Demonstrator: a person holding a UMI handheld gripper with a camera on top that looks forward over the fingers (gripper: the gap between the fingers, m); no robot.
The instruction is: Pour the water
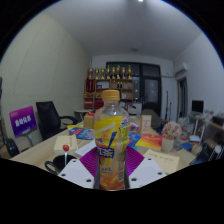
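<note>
Office desk (40,150); gripper (112,160) clamps yellow-labelled bottle (111,140), writing unreadable

Count from my seat:
I see one bottle (111,140), two pads (90,161), one black chair (48,117).

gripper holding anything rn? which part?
Yes: the gripper is shut on the yellow drink bottle, both pink pads pressing its lower body, below the label's middle. The orange cap is free.

A glossy clear-plastic bottle (112,140) with an orange cap stands between matt magenta pads (90,160) above a smooth pale table (45,150).
</note>
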